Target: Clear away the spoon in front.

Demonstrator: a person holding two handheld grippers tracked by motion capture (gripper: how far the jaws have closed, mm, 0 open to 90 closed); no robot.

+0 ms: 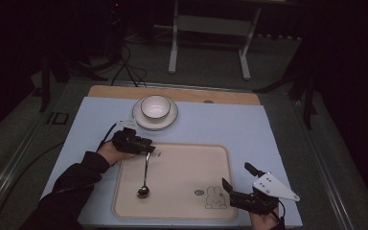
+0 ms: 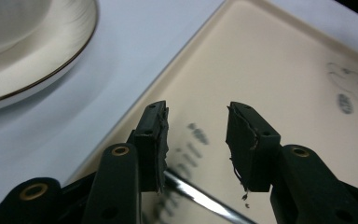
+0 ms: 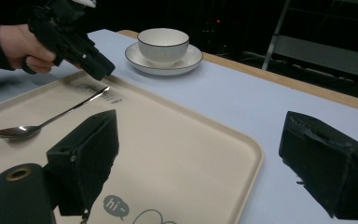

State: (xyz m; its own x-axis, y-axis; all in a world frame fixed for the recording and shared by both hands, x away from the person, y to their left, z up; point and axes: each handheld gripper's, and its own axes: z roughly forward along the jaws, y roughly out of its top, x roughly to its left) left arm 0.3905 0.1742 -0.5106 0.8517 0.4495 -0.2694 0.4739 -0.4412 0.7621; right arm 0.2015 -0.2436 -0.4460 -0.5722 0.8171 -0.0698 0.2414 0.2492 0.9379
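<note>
Nearest the camera, the right gripper (image 1: 237, 188) hangs over the tray's (image 1: 220, 201) right front corner, jaws wide apart and empty. By the tray's far left corner the left gripper (image 2: 196, 142) has its jaws apart astride the spoon's (image 1: 144, 178) handle tip, one pad seemingly touching it. Risk: the thin handle could slip or pivot as the jaws close, swinging the bowl end across the tray. Cup (image 1: 155, 106) and saucer (image 1: 149, 122) sit beyond.

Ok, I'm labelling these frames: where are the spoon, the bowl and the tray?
spoon (image 1: 143, 191), high view, on its bowl end.
bowl (image 1: 155, 106), high view, on its inside.
tray (image 1: 182, 167), high view, on a bare part of its floor.
</note>
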